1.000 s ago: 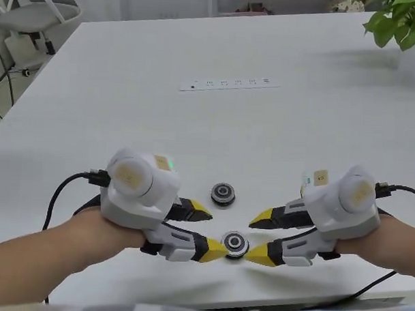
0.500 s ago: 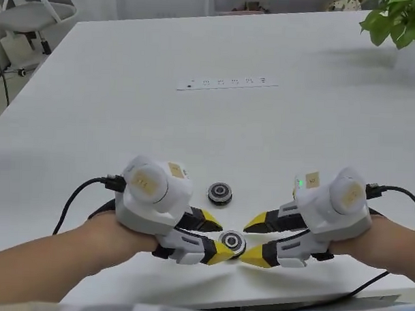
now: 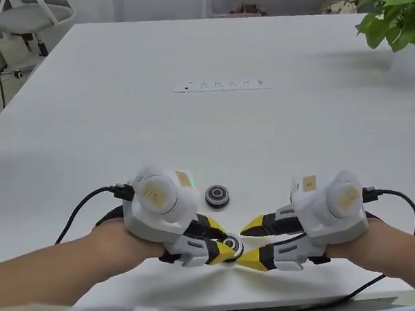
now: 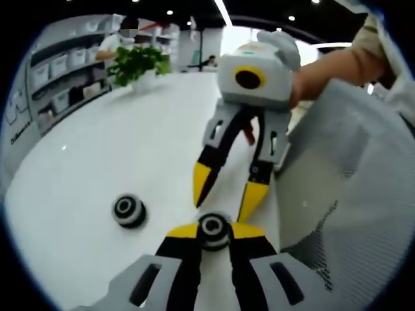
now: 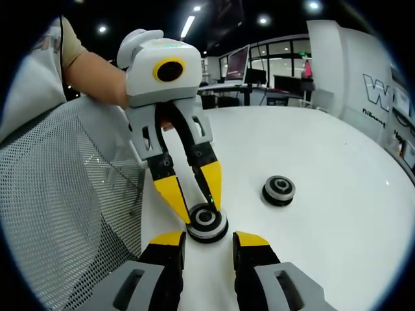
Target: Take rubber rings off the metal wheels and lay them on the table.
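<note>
At the bottom centre of the head view, just inside the near edge of the table [image 3: 126, 139]: a wheel [image 3: 233, 246] lying flat, its ring [image 5: 224, 228] not yet taken off. Pinched from both sides by the jaws of the left gripper [image 4: 214, 231], most likely to keep it from sliding during the pull on the ring. Facing it from the right side of the frame, the right gripper [image 5: 209, 240] with jaws spread, tips just before the wheel and apparently not touching it, seemingly ready to close on the ring. Higher in the frame and slightly to the left, a second wheel [image 3: 217, 195], free, apart from both grippers, ring also on. Very little room toward the bottom of the frame, with the table edge right under both grippers; safer to pull upward in the frame, not toward that edge. Wide bare surface from the second wheel up to the power strip [image 3: 223, 84], good for laying the rings down.
</note>
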Tool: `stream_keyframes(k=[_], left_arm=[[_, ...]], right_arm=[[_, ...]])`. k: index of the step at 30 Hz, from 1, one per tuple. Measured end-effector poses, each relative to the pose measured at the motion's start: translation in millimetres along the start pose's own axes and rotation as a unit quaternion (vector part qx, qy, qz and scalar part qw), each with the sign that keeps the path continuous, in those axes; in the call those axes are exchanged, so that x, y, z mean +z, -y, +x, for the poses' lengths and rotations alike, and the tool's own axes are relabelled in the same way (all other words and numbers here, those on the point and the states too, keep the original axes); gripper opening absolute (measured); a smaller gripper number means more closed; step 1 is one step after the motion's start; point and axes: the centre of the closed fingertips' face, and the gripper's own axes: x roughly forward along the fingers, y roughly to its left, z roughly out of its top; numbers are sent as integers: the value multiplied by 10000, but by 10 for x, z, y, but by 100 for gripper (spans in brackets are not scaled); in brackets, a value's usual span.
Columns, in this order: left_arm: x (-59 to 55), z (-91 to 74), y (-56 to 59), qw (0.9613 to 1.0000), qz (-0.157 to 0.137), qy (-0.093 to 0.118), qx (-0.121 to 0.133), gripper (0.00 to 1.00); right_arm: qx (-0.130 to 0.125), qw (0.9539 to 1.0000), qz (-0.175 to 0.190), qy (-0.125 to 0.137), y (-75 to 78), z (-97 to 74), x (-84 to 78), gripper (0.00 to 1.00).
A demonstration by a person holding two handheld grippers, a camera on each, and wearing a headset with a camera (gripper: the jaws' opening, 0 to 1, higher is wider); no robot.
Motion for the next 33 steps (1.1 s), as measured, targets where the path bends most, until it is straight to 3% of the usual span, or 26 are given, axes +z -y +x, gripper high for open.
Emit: stream_keyframes(k=[11, 33], left_arm=[[4, 1, -34, 9995, 274, -43, 161, 13], [12, 32, -44, 9995, 214, 49, 231, 13]], right_arm=[[36, 10000, -24, -25, -18, 39, -12, 27], [39, 10000, 6, 68, -30, 74, 4, 24]])
